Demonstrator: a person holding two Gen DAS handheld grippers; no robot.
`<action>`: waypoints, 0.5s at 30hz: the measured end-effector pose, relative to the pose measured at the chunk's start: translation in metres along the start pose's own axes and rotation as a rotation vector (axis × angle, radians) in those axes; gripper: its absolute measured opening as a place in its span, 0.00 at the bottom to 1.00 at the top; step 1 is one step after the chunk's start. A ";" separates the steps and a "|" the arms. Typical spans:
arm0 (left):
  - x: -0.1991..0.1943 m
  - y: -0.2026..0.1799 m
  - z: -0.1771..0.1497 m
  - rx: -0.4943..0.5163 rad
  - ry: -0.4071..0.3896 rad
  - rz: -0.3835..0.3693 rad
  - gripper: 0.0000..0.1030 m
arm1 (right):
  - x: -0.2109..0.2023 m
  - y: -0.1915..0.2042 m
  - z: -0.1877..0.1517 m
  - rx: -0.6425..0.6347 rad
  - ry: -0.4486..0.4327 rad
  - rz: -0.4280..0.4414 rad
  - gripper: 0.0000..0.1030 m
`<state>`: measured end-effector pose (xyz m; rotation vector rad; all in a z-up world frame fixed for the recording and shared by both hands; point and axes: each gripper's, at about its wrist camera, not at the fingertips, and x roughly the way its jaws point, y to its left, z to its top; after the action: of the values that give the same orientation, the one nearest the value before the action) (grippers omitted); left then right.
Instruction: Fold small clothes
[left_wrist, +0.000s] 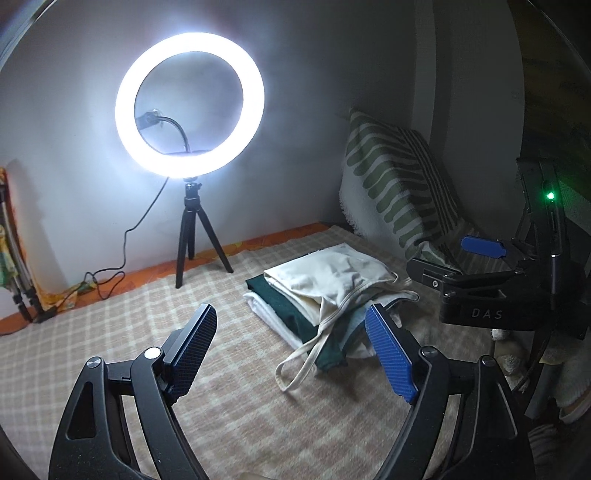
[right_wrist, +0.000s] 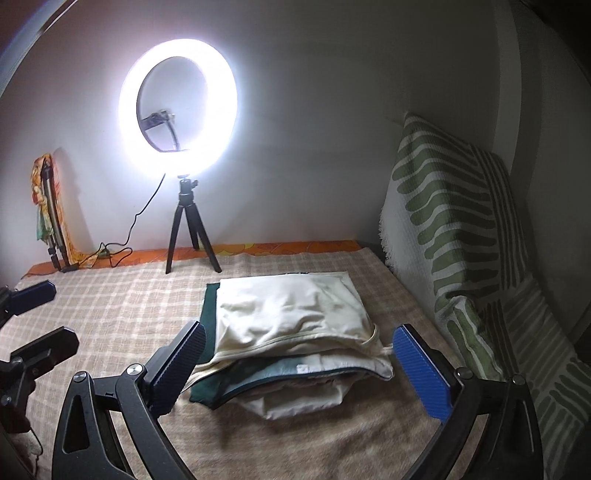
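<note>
A stack of folded small clothes (left_wrist: 325, 291) lies on the checked blanket (left_wrist: 147, 332); a cream garment (right_wrist: 295, 314) is on top, with dark green (left_wrist: 291, 314) and white pieces under it. Cream straps (left_wrist: 306, 354) hang loose off the stack's near side. My left gripper (left_wrist: 291, 350) is open and empty, just left of and in front of the stack. My right gripper (right_wrist: 303, 373) is open and empty, its fingers on either side of the stack's near edge. It also shows at the right of the left wrist view (left_wrist: 480, 266).
A lit ring light (left_wrist: 190, 107) on a small black tripod (left_wrist: 195, 240) stands at the back by the wall, its cable (left_wrist: 122, 258) trailing left. A green-and-white patterned cushion (right_wrist: 454, 229) leans at the right. A second folded stand (right_wrist: 51, 214) leans at far left.
</note>
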<state>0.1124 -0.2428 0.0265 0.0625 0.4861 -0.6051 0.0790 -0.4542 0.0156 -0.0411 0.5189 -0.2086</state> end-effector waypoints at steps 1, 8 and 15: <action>-0.006 0.001 -0.003 0.002 -0.005 0.002 0.81 | -0.003 0.004 -0.003 0.005 0.001 0.001 1.00; -0.037 0.007 -0.021 0.046 -0.027 0.047 0.89 | -0.021 0.020 -0.026 0.047 0.003 0.013 1.00; -0.053 0.008 -0.040 0.072 -0.026 0.111 0.99 | -0.027 0.031 -0.041 0.061 -0.011 0.010 1.00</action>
<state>0.0619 -0.1999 0.0146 0.1485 0.4327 -0.5140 0.0413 -0.4178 -0.0093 0.0198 0.5018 -0.2140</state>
